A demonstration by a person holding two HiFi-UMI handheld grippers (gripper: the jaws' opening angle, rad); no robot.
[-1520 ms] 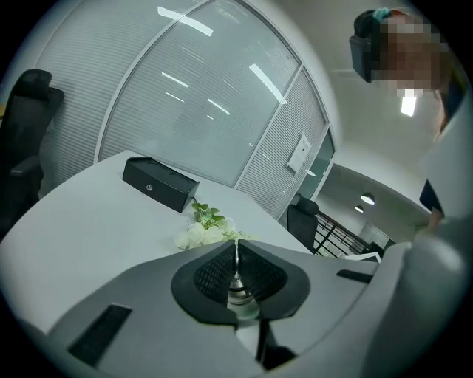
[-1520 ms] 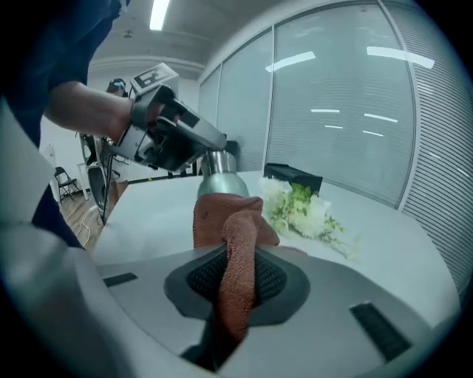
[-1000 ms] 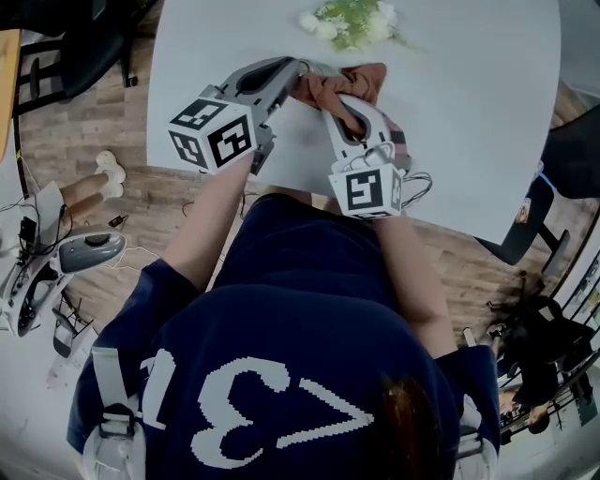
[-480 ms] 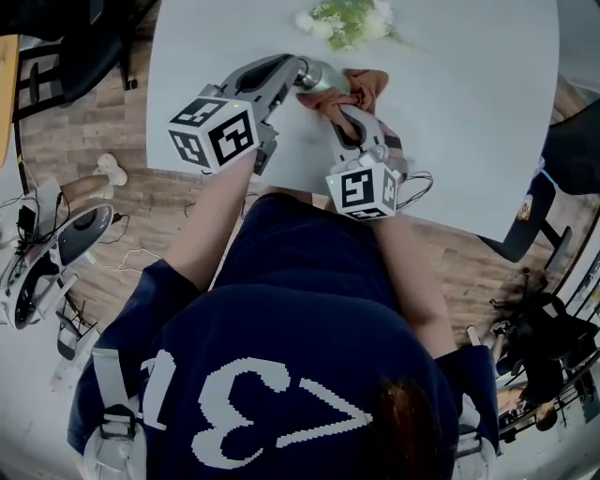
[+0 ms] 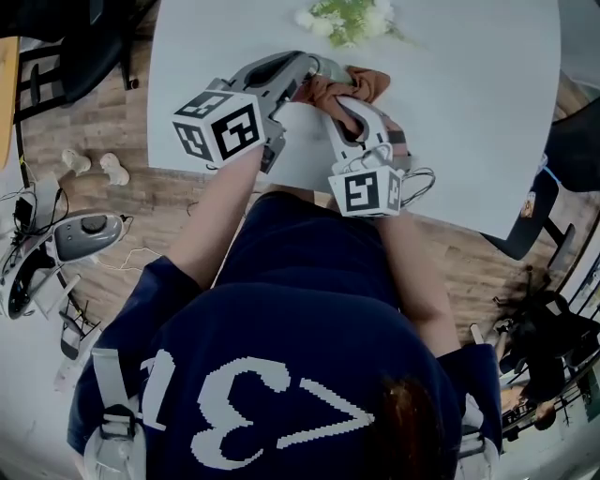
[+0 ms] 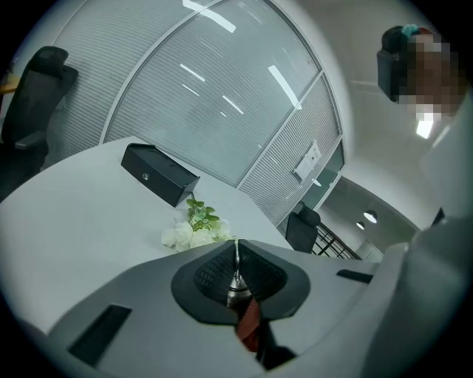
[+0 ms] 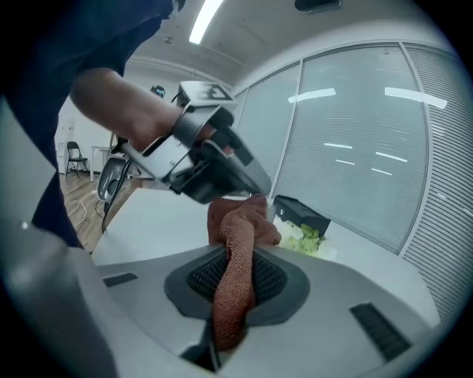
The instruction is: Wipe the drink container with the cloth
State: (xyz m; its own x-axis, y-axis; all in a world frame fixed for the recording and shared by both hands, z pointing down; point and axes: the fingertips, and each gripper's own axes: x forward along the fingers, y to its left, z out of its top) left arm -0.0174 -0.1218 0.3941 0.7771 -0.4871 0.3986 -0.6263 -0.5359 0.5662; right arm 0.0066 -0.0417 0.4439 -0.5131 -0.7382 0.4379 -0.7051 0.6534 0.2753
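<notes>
My left gripper [image 5: 306,69] is shut on a thin metal part of the silver drink container [image 6: 235,280], which it holds over the white table [image 5: 469,112]. In the head view the container [image 5: 327,67] is mostly hidden behind the jaws and the cloth. The brown cloth [image 5: 360,82] is pinched in my right gripper [image 5: 345,105] and bunched against the container. In the right gripper view the cloth [image 7: 238,244] runs up from between the jaws to the left gripper [image 7: 219,171]. A reddish strip of cloth [image 6: 250,329] shows low in the left gripper view.
White flowers with green leaves [image 5: 349,21] lie at the table's far edge, next to a black box [image 6: 158,174]. Office chairs [image 6: 33,92] stand around the table. Cables and a grey device [image 5: 84,234] lie on the wood floor at the left.
The cloth has slid back over the container, whose silver side showed half a second ago. My right gripper has moved up and right a little; the left gripper shifted slightly right.
</notes>
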